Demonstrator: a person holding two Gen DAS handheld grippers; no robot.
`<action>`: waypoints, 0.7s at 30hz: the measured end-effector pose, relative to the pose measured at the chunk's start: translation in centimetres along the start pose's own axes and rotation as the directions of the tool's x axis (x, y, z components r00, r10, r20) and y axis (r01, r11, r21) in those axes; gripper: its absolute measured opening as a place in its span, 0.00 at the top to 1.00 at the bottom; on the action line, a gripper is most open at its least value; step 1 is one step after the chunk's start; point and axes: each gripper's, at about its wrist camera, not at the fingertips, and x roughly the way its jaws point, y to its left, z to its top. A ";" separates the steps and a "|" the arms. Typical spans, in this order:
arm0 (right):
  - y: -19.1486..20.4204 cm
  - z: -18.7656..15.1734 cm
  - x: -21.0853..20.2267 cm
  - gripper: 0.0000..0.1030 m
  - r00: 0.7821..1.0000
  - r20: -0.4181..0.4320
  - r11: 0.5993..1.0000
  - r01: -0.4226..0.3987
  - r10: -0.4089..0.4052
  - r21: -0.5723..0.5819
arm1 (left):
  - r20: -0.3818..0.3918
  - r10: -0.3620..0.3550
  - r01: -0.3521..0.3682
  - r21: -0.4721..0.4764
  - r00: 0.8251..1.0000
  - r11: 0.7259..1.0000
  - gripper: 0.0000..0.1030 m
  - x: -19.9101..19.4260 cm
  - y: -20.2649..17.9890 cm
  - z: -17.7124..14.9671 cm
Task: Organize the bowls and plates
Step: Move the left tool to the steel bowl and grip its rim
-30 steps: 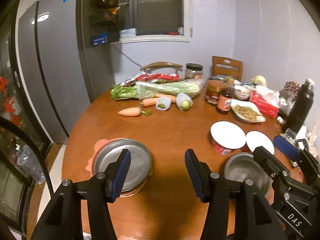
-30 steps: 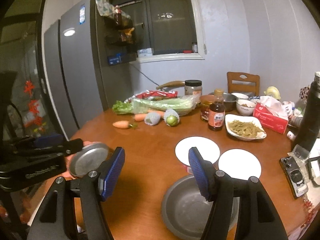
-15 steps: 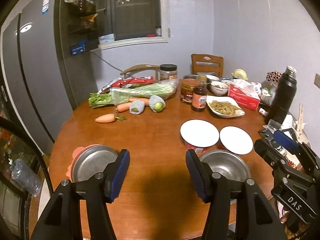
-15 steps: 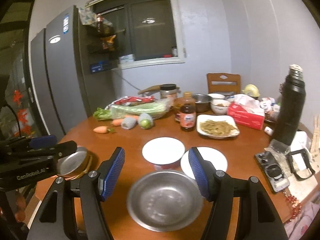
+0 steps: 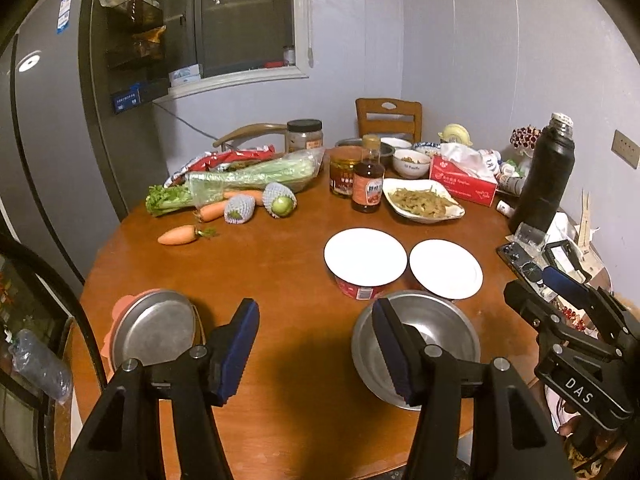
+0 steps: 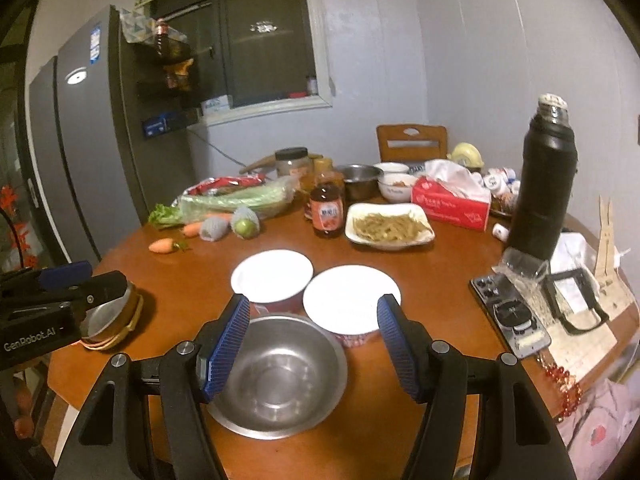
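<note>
While both claws hang released and empty above the round table (image 5: pixel 280 264), the right claw (image 6: pixel 312 344) should straddle the steel bowl (image 6: pixel 280 372) rim at the near edge, beside two white-lidded bowls (image 6: pixel 272 276); the left claw (image 5: pixel 314 346) suits the metal plate (image 5: pixel 154 328).

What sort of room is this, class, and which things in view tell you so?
Most likely a home kitchen or dining room: a tall grey refrigerator stands beside a round brown wooden table that holds a white dish of cooked food, with a brown wooden chair behind it.
</note>
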 end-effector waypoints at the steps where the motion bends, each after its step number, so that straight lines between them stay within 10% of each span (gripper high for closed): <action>1: -0.2 -0.2 0.2 0.34 1.000 -0.007 1.000 0.003 -0.003 0.004 | -0.006 -0.003 0.003 0.003 1.000 1.000 0.43 0.4 -0.1 -0.1; 21: -1.8 -3.5 4.0 0.34 0.992 -0.128 1.000 0.012 -0.008 0.029 | -0.133 -0.052 0.055 0.019 0.990 0.998 0.43 6.5 -2.2 -2.3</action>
